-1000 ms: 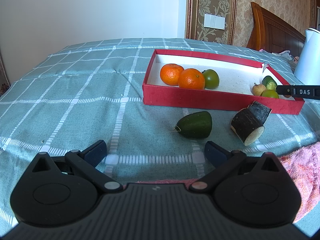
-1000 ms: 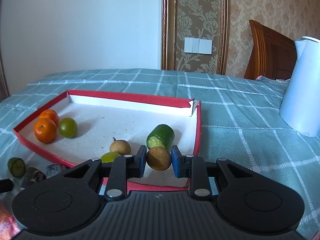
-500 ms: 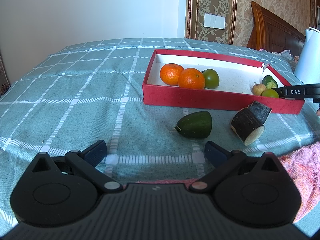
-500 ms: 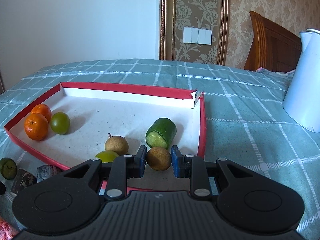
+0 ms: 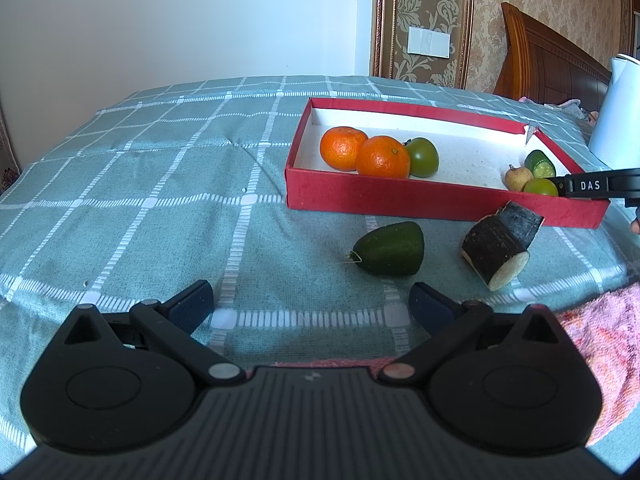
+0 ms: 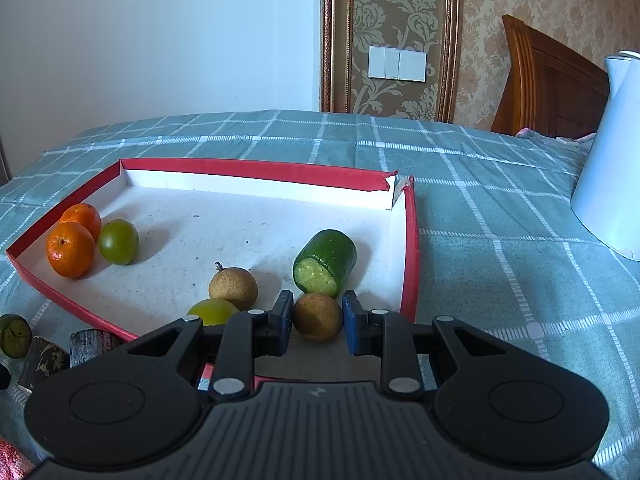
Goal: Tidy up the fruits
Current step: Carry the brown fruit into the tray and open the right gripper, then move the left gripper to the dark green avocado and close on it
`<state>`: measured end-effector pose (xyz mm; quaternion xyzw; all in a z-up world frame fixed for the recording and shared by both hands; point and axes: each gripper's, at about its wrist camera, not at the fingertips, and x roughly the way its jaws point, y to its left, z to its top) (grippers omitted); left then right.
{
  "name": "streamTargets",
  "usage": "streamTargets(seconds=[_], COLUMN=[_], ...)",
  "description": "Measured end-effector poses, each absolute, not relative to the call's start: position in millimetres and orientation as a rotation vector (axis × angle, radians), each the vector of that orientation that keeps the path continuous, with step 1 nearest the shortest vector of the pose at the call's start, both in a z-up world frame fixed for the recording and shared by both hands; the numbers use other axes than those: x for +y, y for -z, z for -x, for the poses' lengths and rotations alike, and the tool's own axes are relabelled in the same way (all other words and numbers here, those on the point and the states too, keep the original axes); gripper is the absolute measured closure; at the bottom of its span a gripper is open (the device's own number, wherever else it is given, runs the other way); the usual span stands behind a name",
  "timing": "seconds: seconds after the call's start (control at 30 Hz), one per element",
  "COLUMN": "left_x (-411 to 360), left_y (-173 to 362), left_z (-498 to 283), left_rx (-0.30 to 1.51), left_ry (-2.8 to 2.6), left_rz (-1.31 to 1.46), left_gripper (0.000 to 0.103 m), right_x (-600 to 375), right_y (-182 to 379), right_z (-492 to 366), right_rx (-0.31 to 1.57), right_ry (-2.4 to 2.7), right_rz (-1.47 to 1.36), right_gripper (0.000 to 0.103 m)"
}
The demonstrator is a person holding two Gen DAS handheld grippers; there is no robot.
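One red tray (image 6: 411, 240) on the checked table (image 6: 500, 208), near right corner free beside cucumber piece (image 6: 325, 263); right gripper (image 6: 316, 317) jaws clamped on small brown fruit (image 6: 318, 316) above that spot; left gripper (image 5: 310, 304) jaws wide, empty. Lower first, then release gently to stop rolling.

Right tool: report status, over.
Right tool shut on brown longan, low over red tray. Left tool open, empty. Cucumber piece close ahead of the longan.
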<state>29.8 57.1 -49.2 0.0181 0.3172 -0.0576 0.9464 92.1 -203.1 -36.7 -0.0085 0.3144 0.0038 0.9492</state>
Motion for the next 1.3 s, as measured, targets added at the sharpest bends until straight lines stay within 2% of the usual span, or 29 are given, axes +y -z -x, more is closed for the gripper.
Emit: streamTargets(seconds=[0.4, 0.47, 0.5, 0.53, 0.7, 1.2, 1.3], left_x=[57.0, 57.0, 57.0, 56.9, 56.8, 56.8, 56.7], left_y=[49.4, 49.4, 49.4, 49.4, 49.4, 49.9, 49.9], left_z=[-30.2, -30.2, -30.2, -30.1, -30.1, -29.7, -29.6], left_rx=[0.646, 0.646, 0.646, 0.646, 0.646, 0.645, 0.645], left_ry=[0.117, 0.117, 0.117, 0.117, 0.117, 0.117, 0.116], left_rz=[-0.038, -0.038, -0.038, -0.038, -0.038, -0.039, -0.04], left_gripper=[0.0, 0.0, 0.0, 0.0, 0.0, 0.0, 0.0], right_x=[-205.2, -206.4, -206.8, -206.9, -202.1, -205.2, -206.5], right_y=[33.8, 31.5, 30.1, 29.0, 24.9, 23.0, 22.4], right_z=[-82.3, -75.3, -72.1, -67.8, -51.0, -32.9, -24.2], right_rx=[0.63, 0.615, 0.605, 0.597, 0.551, 0.509, 0.498], right_ry=[-0.012, -0.006, 0.004, 0.009, -0.004, -0.014, -0.016], right_rz=[0.012, 0.006, 0.009, 0.011, 0.02, -0.001, -0.006], right_gripper=[0.077, 0.073, 0.065, 0.05, 0.043, 0.041, 0.03])
